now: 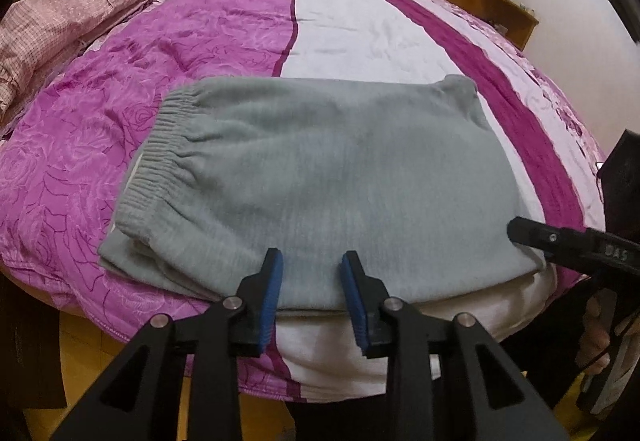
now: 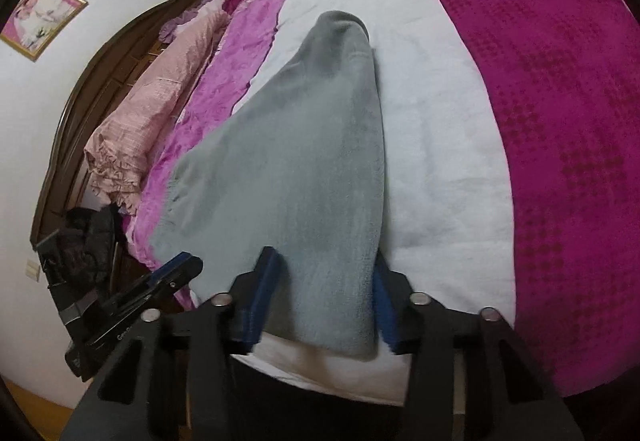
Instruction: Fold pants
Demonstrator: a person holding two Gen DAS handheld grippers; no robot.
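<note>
One legible marking, perhaps "DAS", on right tongs (image 1: 516, 231) beside pants (image 1: 320, 177).

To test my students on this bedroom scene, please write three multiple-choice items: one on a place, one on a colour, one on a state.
1. In the left wrist view, the waistband lies at which end of the pants? A left B right C hidden
2. The pants are: A black B grey C pink
3. The left gripper has its jaws: A apart B shut on fabric C shut on nothing

Answers: A, the ribbed elastic is at the left end; B, grey fleece on a purple cover; A, a gap separates the blue pads.
</note>
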